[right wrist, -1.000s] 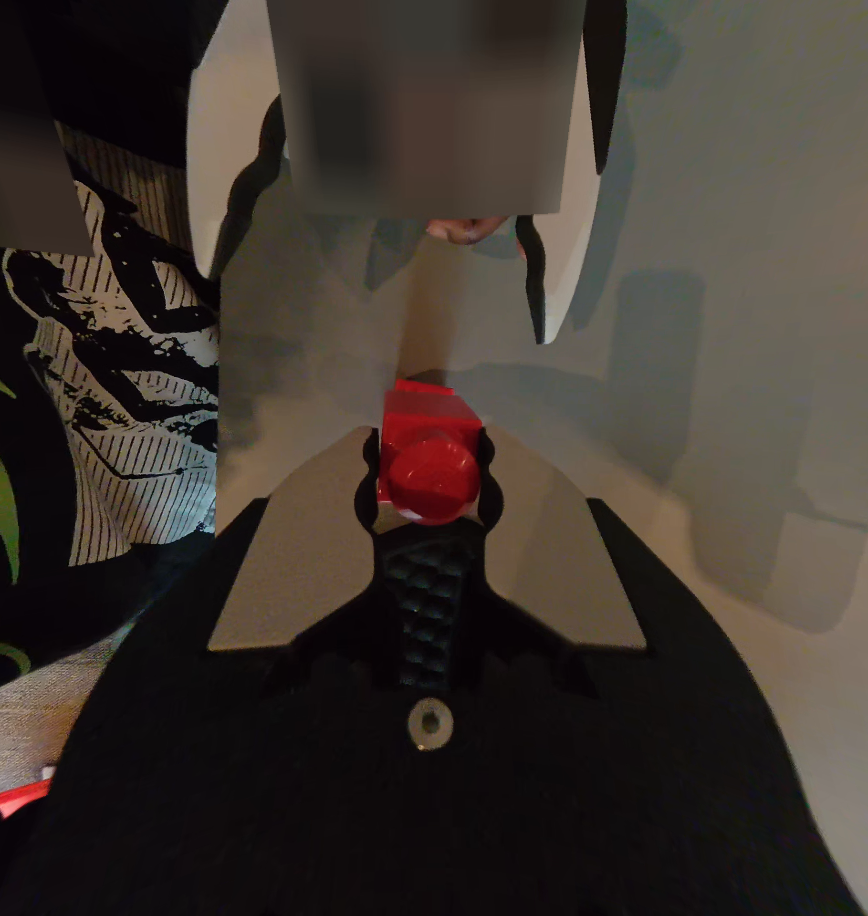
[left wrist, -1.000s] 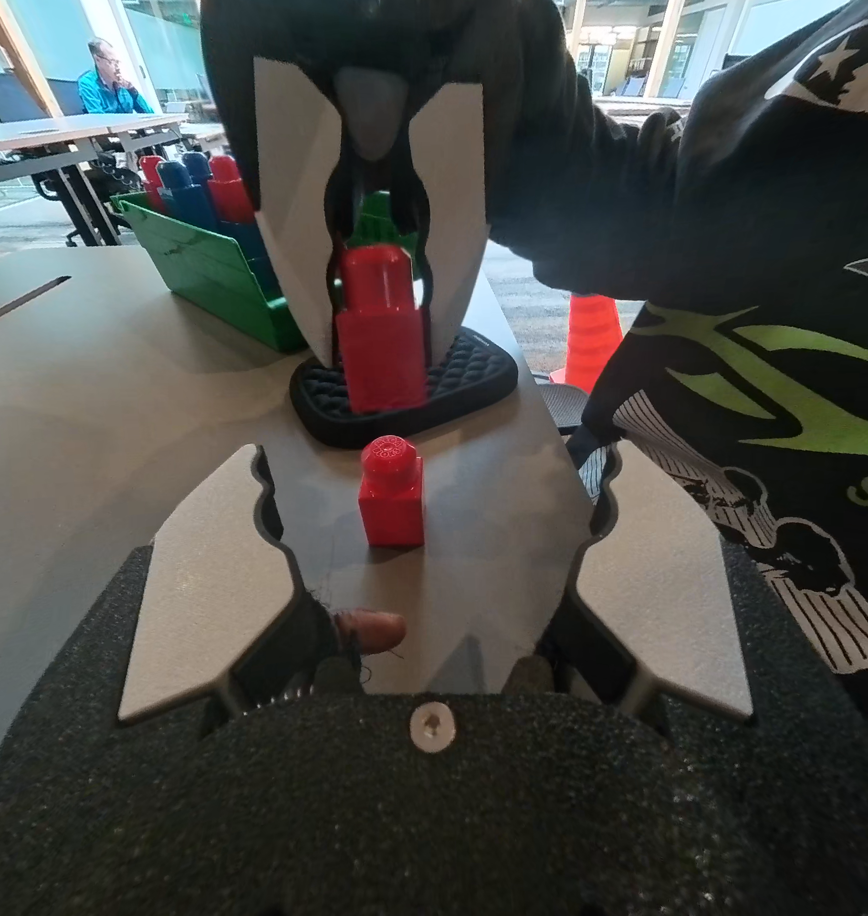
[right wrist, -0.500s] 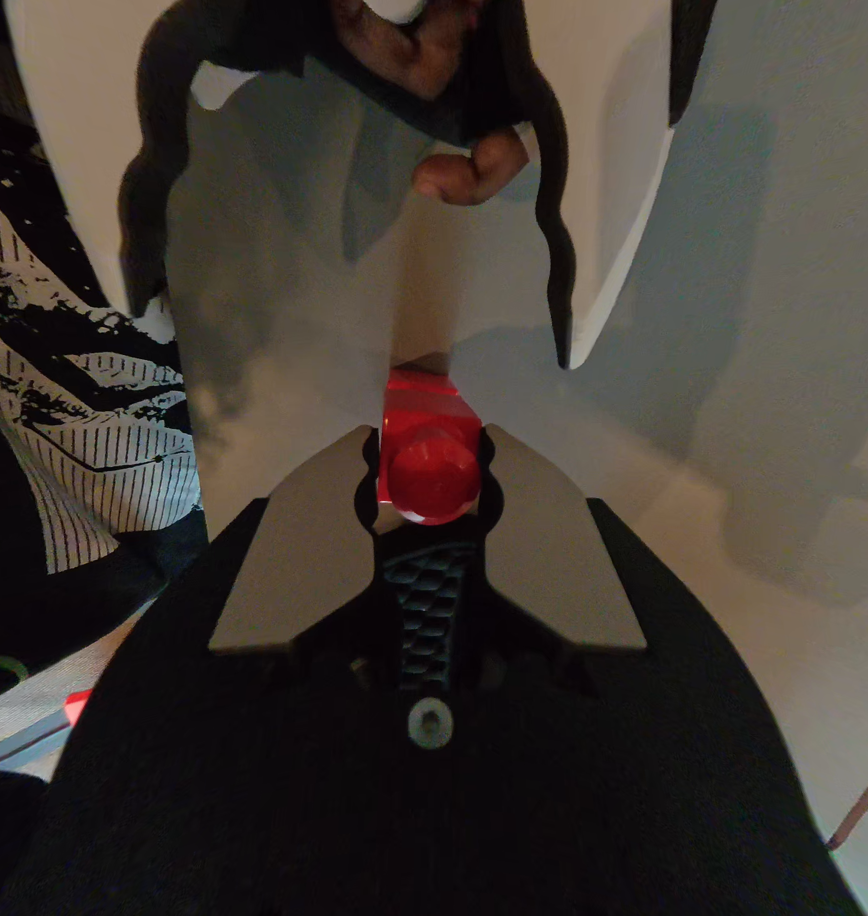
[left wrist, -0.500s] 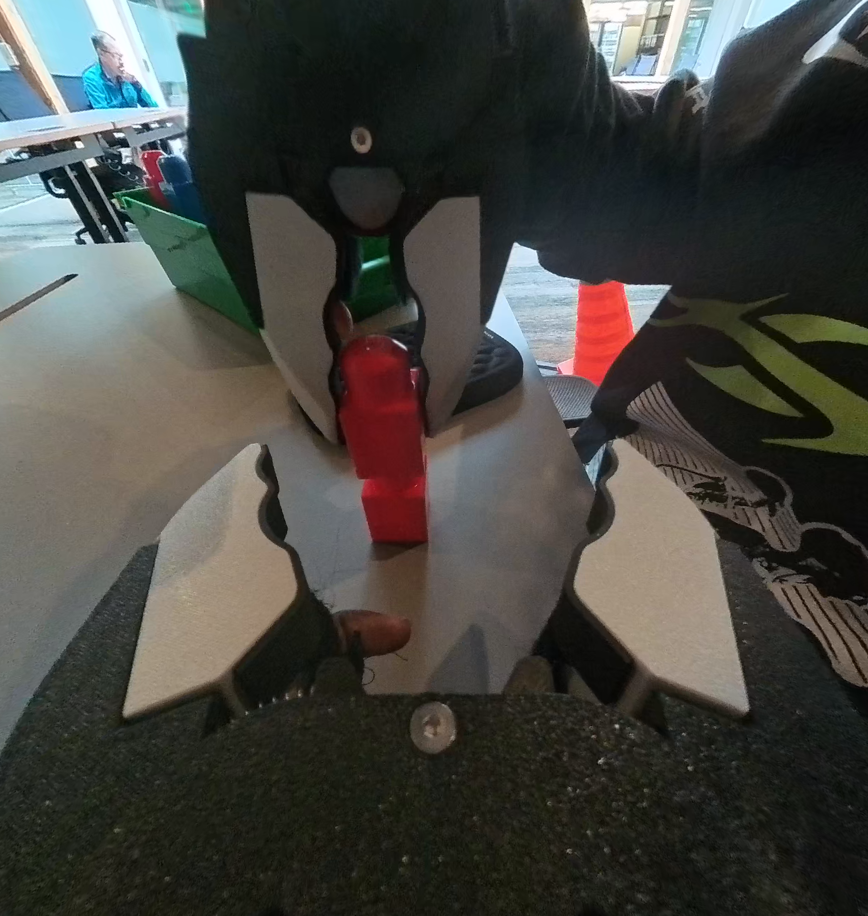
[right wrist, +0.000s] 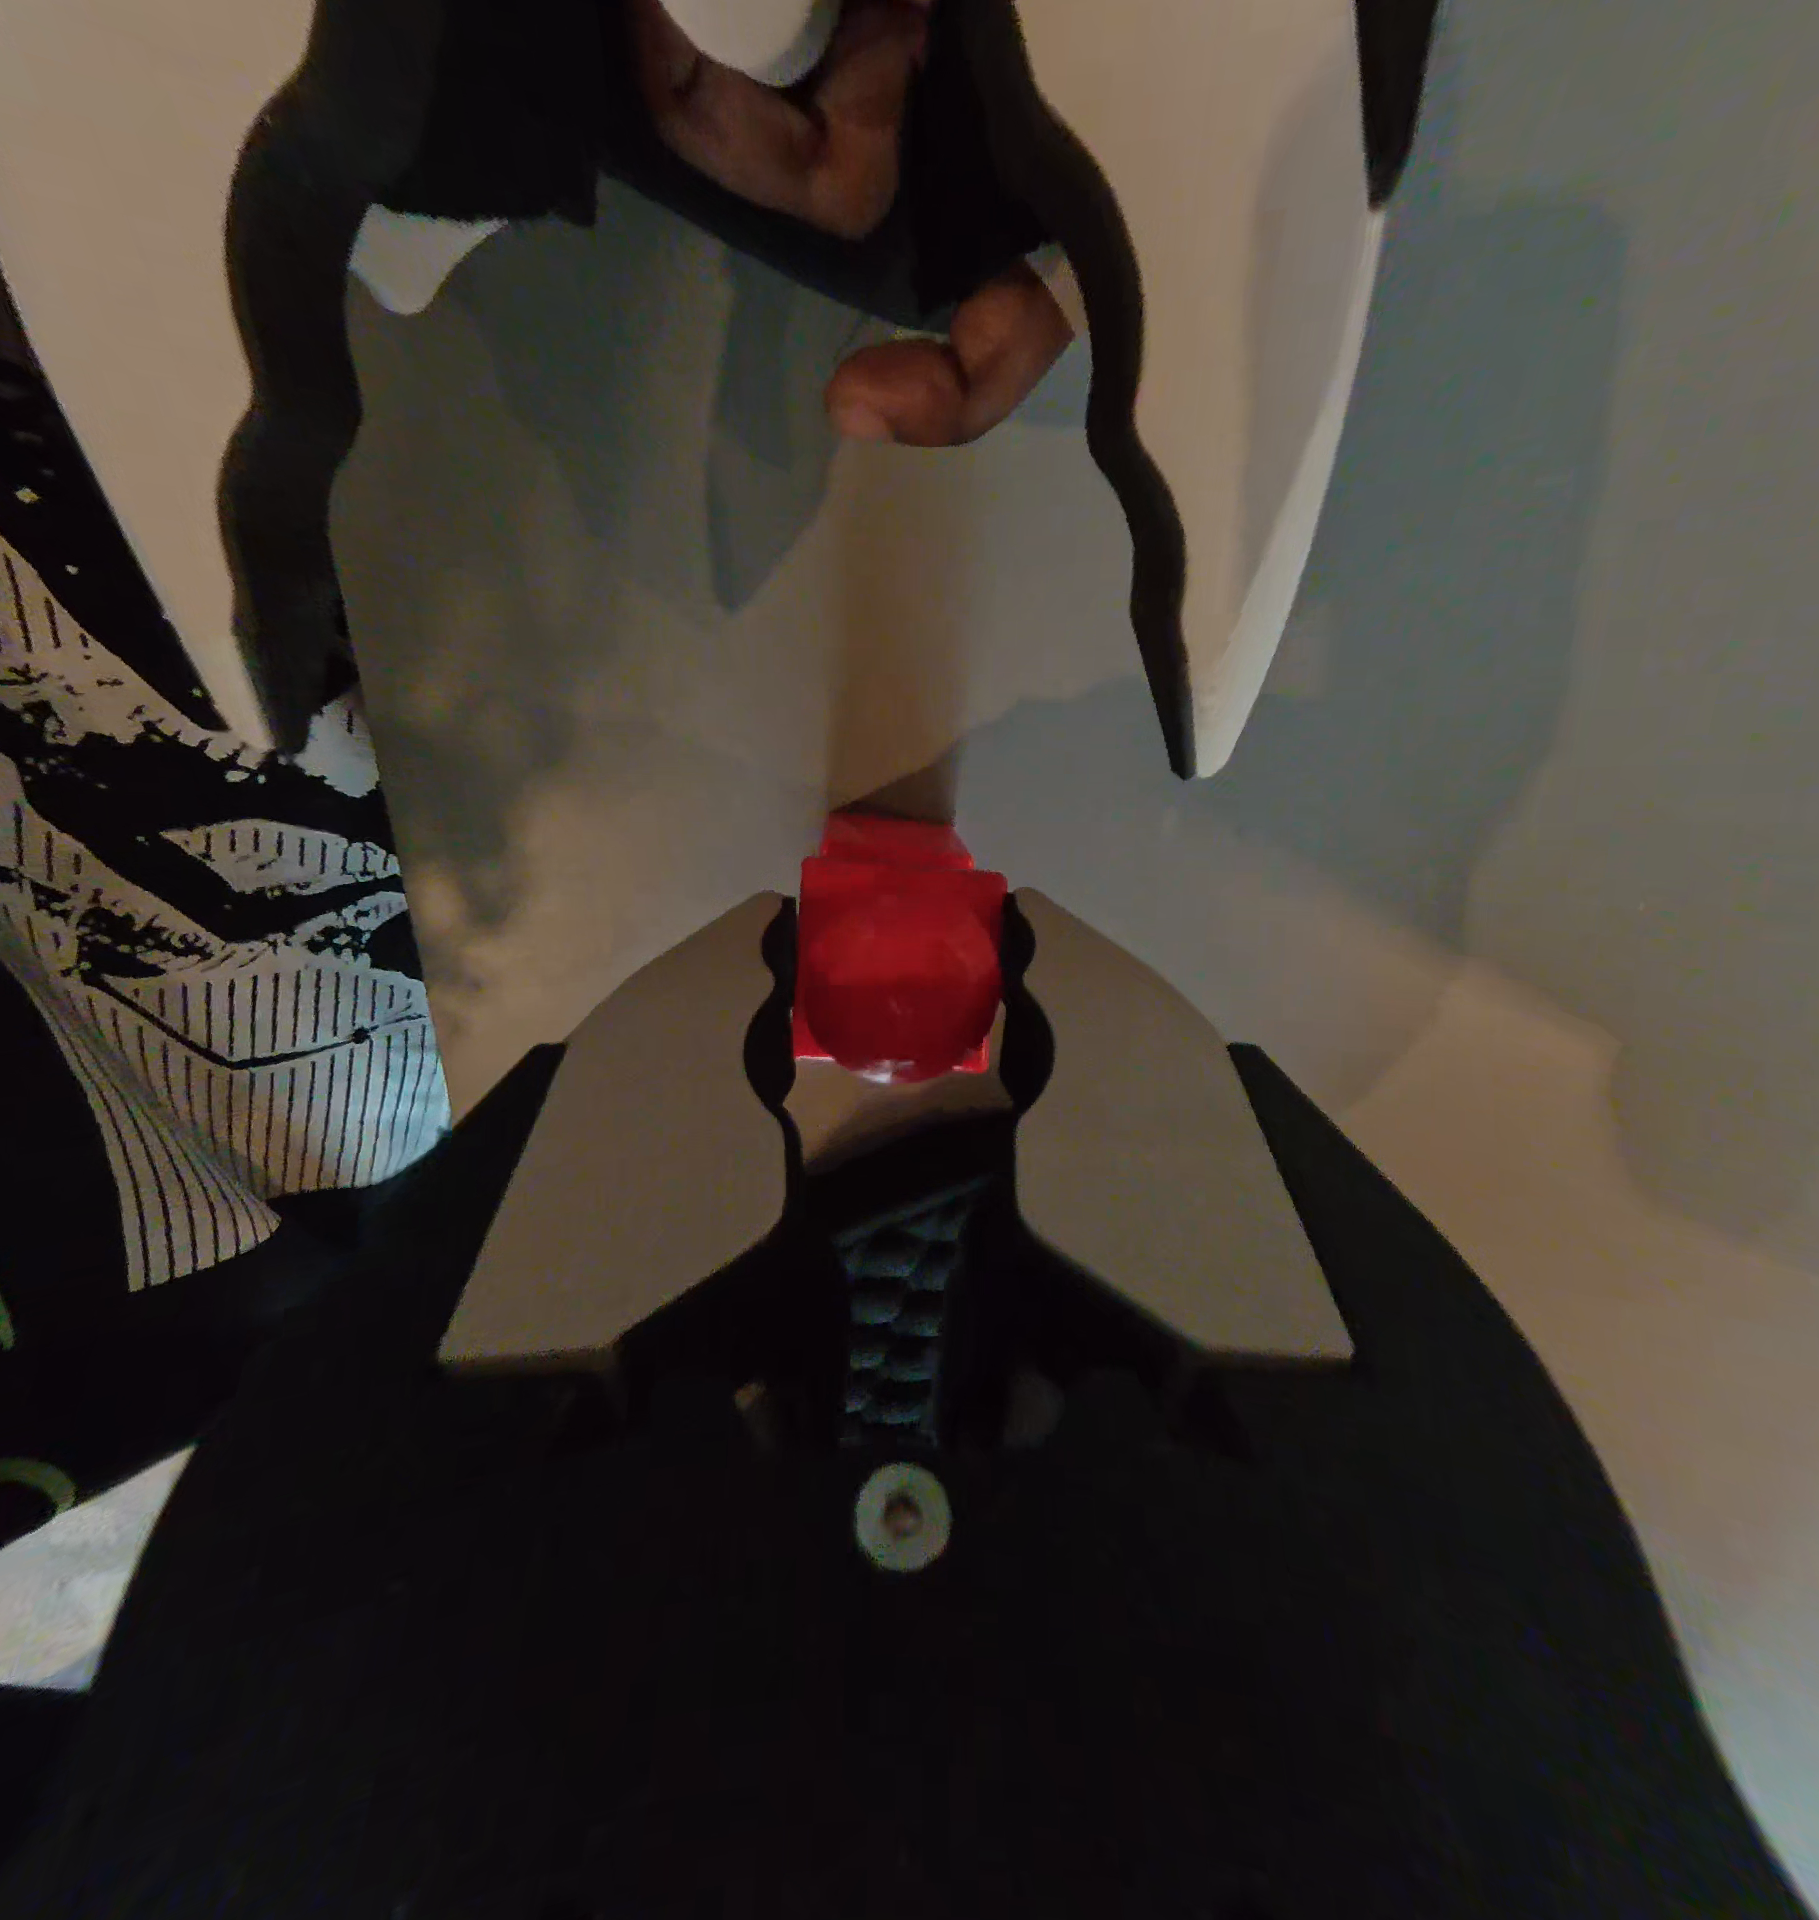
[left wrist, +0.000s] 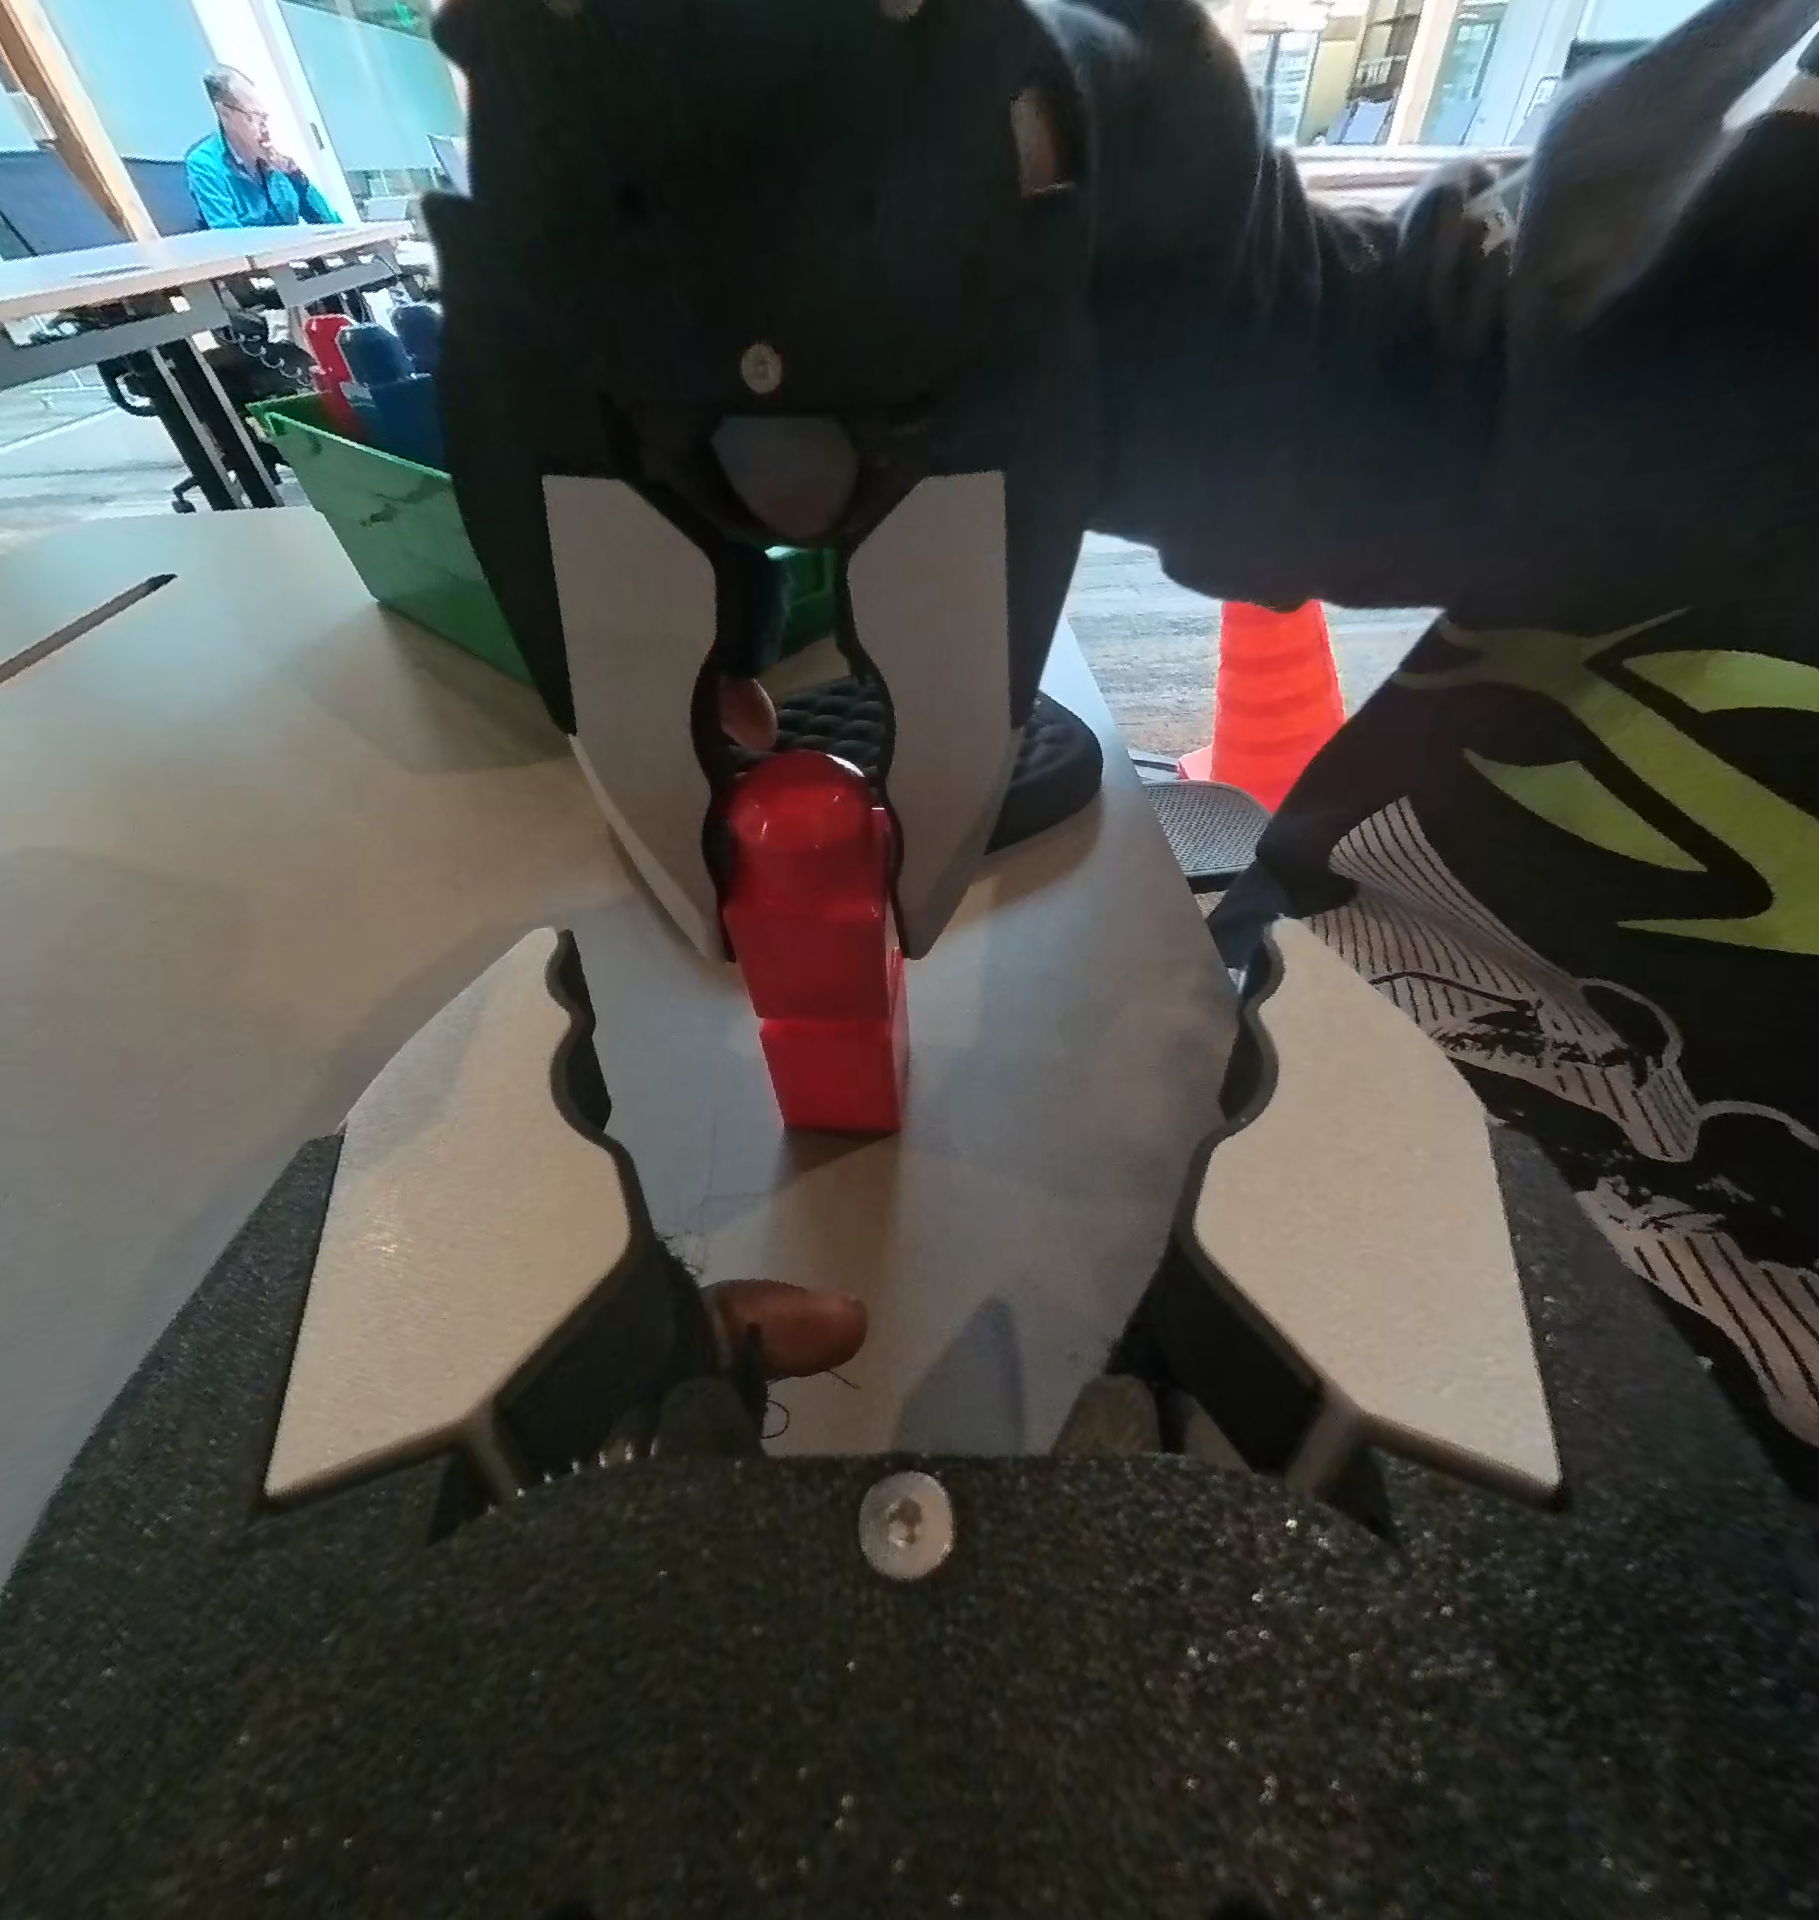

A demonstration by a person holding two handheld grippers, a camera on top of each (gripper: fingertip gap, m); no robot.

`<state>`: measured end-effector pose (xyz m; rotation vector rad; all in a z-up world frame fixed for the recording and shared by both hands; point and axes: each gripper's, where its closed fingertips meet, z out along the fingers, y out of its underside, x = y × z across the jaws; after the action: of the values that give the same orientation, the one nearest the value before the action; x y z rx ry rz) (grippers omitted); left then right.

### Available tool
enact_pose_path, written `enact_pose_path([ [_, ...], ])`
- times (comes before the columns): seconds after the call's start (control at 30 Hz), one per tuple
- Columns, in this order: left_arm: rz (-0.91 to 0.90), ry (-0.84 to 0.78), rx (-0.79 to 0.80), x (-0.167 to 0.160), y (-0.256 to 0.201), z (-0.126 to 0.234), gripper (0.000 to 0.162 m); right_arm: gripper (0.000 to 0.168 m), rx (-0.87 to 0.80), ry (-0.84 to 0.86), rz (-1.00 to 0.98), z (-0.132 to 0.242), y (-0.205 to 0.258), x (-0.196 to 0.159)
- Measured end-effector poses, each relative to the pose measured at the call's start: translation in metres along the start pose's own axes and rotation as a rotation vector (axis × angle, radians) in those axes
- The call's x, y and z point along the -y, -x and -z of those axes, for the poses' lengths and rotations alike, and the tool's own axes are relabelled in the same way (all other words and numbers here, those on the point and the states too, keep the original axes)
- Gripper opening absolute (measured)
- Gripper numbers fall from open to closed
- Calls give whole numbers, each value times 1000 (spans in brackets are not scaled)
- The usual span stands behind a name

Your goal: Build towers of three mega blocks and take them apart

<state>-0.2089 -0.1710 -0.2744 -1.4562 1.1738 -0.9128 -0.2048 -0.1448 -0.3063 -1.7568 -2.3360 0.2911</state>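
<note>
A red block (left wrist: 843, 1070) stands on the grey table (left wrist: 209, 935), between the tips of my left gripper (left wrist: 915, 945), which is open and empty. My right gripper (left wrist: 811, 945) points down from above, shut on a second red block (left wrist: 806, 873) that sits on top of the first, slightly off to the left. In the right wrist view, my right gripper (right wrist: 897, 914) holds the upper red block (right wrist: 894, 977). The lower block's edge (right wrist: 894, 836) shows beyond it, and the open left gripper (right wrist: 739, 748) faces it.
A green bin (left wrist: 396, 520) with blue and red blocks stands at the back left. A black textured mat (left wrist: 1050, 769) lies behind the right gripper. The table's edge runs along the right. Beyond it are an orange cone (left wrist: 1279, 686) and the person's dark shirt (left wrist: 1611, 831). My right fingertips sit around 5 cm from my left ones.
My right gripper carried its red block from over the black mat toward the left gripper and lowered it onto the red block on the table. The left gripper stayed open and still.
</note>
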Motion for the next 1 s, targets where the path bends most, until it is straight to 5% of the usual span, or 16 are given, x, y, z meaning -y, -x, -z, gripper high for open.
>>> enact_pose_path([
  [0.03, -1, -1, 0, 0, 0, 0, 117, 36, 7, -31, -15, 0, 0, 1],
  [0.47, 8, 10, -2, -1, 1, -1, 115, 35, 8, -393, -100, -4, -1, 2],
  [1.0, 8, 28, 5, -3, 1, -3, 113, 36, -85, -259, -54, -6, -3, -1],
])
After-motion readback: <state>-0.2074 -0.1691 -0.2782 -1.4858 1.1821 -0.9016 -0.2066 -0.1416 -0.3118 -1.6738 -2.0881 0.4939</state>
